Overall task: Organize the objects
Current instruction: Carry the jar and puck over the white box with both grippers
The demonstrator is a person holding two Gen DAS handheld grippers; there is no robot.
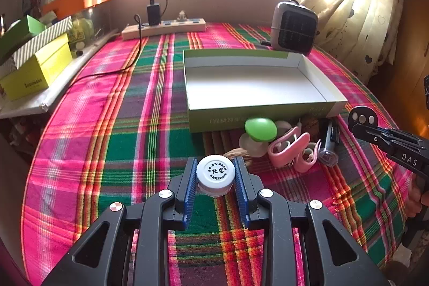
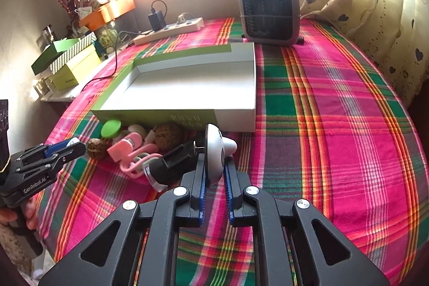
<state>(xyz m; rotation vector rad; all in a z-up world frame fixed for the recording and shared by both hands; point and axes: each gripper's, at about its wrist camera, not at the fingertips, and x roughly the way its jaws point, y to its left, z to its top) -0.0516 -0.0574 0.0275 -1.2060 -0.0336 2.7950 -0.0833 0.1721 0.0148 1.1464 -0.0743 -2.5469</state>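
While the left claw [image 1: 215, 180] grips a small white round-capped jar [image 1: 215, 174] just in front of the shallow green-sided cardboard tray [image 1: 257, 83], the right claw [image 2: 215, 176] clamps a grey-and-white domed disc [image 2: 214, 152] near that tray's front right corner. Pink plastic clips [image 1: 288, 149] and a green round lid [image 1: 260, 128] lie against the tray's front wall on the plaid tabletop [image 1: 107, 125].

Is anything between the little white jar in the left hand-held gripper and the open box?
Nothing visible blocks it. The white jar sits clamped in the left hand-held gripper; only bare tablecloth lies ahead up to the box, whose inside looks empty.
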